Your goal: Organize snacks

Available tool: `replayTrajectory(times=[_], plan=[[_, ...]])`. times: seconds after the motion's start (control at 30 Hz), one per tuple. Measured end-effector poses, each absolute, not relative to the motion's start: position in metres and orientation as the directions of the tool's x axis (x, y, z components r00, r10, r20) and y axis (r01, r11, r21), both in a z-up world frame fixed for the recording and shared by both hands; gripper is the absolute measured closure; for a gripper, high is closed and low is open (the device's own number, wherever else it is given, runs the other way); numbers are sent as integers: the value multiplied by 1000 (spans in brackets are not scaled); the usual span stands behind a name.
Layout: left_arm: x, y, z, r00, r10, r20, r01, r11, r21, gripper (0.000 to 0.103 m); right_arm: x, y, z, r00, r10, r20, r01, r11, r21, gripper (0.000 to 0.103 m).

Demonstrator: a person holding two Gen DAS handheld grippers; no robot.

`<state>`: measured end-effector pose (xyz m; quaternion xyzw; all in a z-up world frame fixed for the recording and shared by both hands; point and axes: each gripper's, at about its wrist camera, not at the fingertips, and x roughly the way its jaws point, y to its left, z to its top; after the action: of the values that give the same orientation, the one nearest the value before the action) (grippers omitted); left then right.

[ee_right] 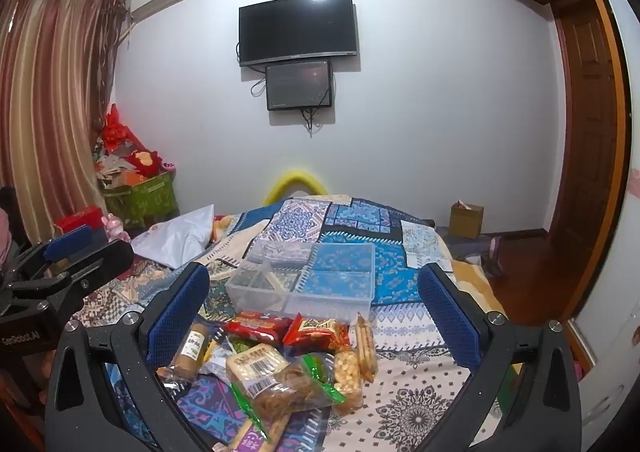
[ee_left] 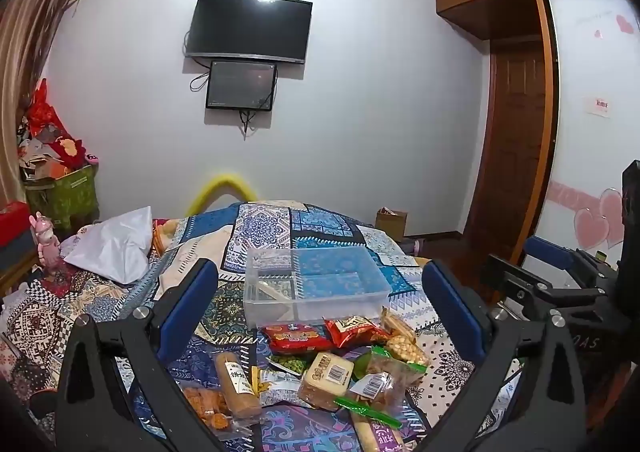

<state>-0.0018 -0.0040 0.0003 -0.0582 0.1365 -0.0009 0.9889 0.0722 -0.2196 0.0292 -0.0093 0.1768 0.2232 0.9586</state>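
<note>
Here I hold both grippers spread wide and empty above the bed (ee_left: 256,236). The left gripper (ee_left: 320,304) and the right gripper (ee_right: 316,304) both frame the snack pile (ee_left: 332,364), which lies on the patchwork quilt just in front of the clear divided container (ee_left: 312,284). Two red packets (ee_right: 296,328) touch the container's near wall. Beyond the container, a television (ee_right: 298,27) hangs on the wall.

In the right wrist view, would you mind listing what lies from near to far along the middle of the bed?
Barcode-labelled snack pack → red snack packet → clear divided box → yellow foam arch → small wall screen → wall television.
</note>
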Motion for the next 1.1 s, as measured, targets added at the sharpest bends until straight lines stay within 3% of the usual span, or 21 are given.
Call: replayTrajectory(times=[1.1], plan=[[0,-2,-4,962,-15,-272,-17,993,-114,0,68,-225,36,838,433,-332,-434,898,74,0]])
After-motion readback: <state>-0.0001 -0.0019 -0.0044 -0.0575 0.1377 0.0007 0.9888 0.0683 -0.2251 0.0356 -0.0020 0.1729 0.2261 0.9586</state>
